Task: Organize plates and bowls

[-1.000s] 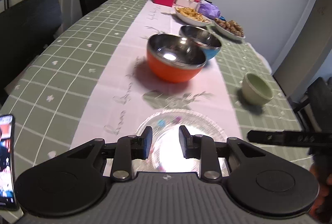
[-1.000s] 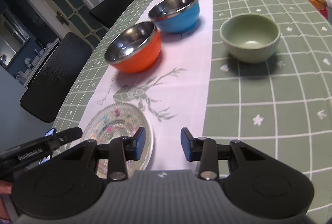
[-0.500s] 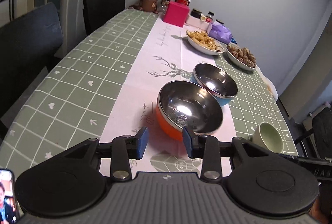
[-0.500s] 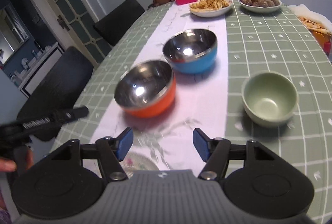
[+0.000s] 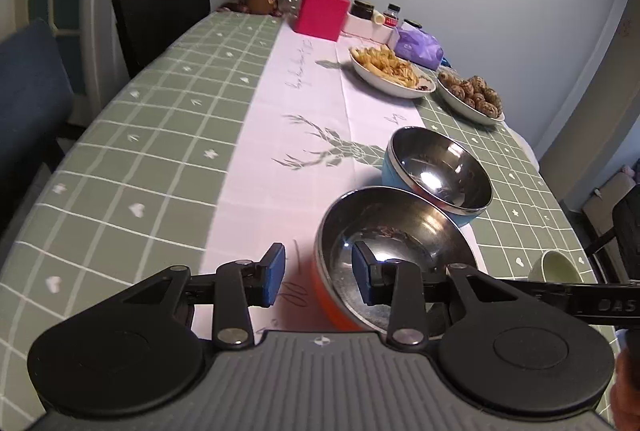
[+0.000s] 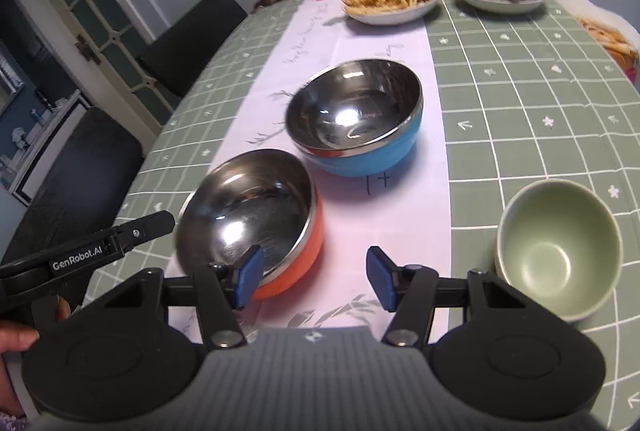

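Observation:
An orange bowl (image 5: 392,231) with a steel inside stands on the pink runner, close in front of both grippers. My left gripper (image 5: 319,273) is open and straddles its near left rim, one pad outside and one inside. My right gripper (image 6: 315,277) has its jaws closing. Its left pad hangs over the near right rim of the orange bowl (image 6: 248,215), its right pad over the runner, and neither presses on anything. Behind it stands a blue steel-lined bowl (image 6: 356,115). A small green bowl (image 6: 560,247) sits to the right.
Further back stand a plate of fries (image 5: 390,71), a plate of round snacks (image 5: 472,95), a pink box (image 5: 324,13), bottles and jars. Dark chairs (image 5: 160,7) line the table's left side. The green checked cloth (image 5: 140,151) lies bare on the left.
Both grippers moved forward over the table, from the glass plate to the orange bowl. The plate has left both views. Both pairs of jaws stand wider than before.

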A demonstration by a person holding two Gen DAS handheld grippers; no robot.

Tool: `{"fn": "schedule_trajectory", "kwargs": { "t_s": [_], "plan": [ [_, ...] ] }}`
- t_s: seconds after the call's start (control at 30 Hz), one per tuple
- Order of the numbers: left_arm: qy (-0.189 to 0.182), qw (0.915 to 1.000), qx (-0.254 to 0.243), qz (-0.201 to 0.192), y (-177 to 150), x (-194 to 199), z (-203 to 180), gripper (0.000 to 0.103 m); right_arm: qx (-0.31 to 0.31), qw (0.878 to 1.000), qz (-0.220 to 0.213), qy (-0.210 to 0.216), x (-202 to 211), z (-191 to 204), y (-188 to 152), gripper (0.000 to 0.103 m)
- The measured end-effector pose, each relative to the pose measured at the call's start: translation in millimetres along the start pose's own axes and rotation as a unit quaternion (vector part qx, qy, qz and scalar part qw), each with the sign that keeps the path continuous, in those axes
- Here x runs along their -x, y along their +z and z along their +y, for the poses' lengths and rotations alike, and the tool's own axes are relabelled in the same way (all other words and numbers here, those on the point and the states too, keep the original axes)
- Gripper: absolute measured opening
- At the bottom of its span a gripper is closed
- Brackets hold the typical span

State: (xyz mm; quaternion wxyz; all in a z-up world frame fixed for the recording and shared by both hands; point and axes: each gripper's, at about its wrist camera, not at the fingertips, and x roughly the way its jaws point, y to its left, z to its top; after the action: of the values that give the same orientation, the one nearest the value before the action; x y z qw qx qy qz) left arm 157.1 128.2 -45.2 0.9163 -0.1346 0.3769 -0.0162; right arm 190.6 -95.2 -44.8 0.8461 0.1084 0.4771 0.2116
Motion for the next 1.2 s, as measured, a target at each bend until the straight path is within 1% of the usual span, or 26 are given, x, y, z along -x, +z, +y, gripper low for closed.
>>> {"fn": "schedule_trajectory", "kwargs": {
  "t_s": [0.07, 0.13, 0.2, 0.27, 0.33, 0.4, 0.43, 0.47, 0.5, 0.53, 0.57, 0.67, 0.83, 1.03, 1.2],
  "plan": [
    [0.003, 1.0, -0.002, 0.002, -2, -7, -1, 0.042, -0.01, 1.0, 0.008, 0.002, -9, -2, 3, 0.052],
    [0.009, 0.9998, -0.007, 0.015, -1, -16, -2, 0.042, -0.018, 1.0, 0.013, 0.004, -15, -4, 5, 0.05],
    [0.008, 0.9999, 0.001, 0.015, 0, -19, -1, 0.042, -0.024, 1.0, 0.016, 0.006, -20, -5, 6, 0.047],
    [0.01, 0.9997, 0.005, 0.02, 3, -23, -2, 0.042, -0.025, 1.0, 0.017, 0.007, -23, -5, 8, 0.043],
    [0.014, 0.9995, 0.003, 0.027, 3, -26, -3, 0.041, -0.027, 0.999, 0.018, 0.009, -24, -4, 9, 0.036],
    [0.017, 0.9993, -0.005, 0.033, 2, -28, -6, 0.033, -0.027, 0.999, 0.018, 0.012, -24, -2, 9, 0.03],
    [0.022, 0.9992, -0.008, 0.033, 2, -29, -7, 0.026, -0.026, 0.999, 0.018, 0.012, -24, -1, 10, 0.027],
    [0.024, 0.999, -0.01, 0.035, 1, -29, -8, 0.023, -0.025, 0.999, 0.018, 0.012, -24, 0, 10, 0.024],
    [0.023, 0.9989, -0.012, 0.038, 1, -29, -9, 0.021, -0.025, 0.999, 0.018, 0.014, -24, 1, 10, 0.019],
    [0.021, 0.9988, -0.014, 0.042, 0, -30, -10, 0.015, -0.026, 0.999, 0.018, 0.014, -23, 2, 10, 0.013],
    [0.025, 0.9985, -0.017, 0.045, 0, -30, -12, 0.013, -0.026, 0.999, 0.018, 0.013, -22, 3, 10, 0.011],
    [0.033, 0.9979, -0.022, 0.05, -1, -28, -15, 0.013, -0.026, 0.999, 0.019, 0.003, -21, 6, 10, 0.01],
    [0.036, 0.9977, -0.022, 0.053, -3, -17, -18, 0.012, -0.022, 1.0, 0.017, 0.006, -11, 7, 7, 0.009],
    [0.032, 0.9983, -0.026, 0.041, -3, 10, -38, 0.012, -0.018, 1.0, 0.006, 0.019, 19, 2, 1, 0.009],
    [0.028, 0.9981, -0.046, 0.03, -10, 32, -63, 0.012, -0.014, 1.0, -0.008, 0.022, 50, -8, -10, 0.009]
  ]
}}
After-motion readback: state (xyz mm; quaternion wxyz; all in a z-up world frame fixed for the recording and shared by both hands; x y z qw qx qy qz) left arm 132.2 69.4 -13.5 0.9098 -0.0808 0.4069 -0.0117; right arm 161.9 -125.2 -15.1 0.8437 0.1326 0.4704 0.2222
